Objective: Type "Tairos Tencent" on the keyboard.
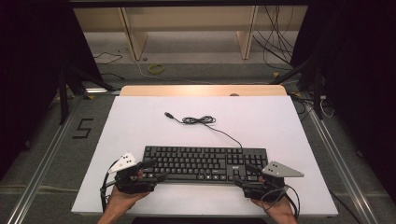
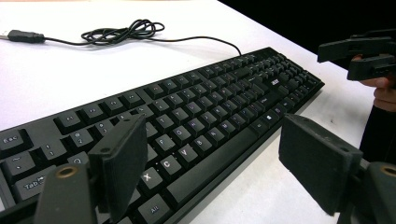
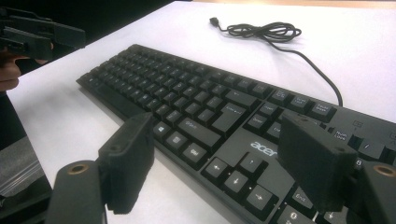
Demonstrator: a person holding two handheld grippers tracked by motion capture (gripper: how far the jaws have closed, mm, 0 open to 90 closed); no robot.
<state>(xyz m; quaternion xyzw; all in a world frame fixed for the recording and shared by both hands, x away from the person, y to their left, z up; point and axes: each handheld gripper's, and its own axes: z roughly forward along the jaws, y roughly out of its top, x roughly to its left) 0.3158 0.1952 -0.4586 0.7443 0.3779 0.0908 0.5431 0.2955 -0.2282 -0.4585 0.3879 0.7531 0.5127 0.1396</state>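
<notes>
White tabletop [image 1: 140,126] bears our keyboard [image 1: 205,163]; left gripper [image 1: 152,171] and right gripper [image 1: 250,173], both wide, flank its ends—uneven lifting could tip it.

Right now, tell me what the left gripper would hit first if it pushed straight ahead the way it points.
Most likely the keyboard: the open left gripper points low across its left end, one jaw already over the keys. Depth is unclear, so contact might come at the front edge.
</notes>
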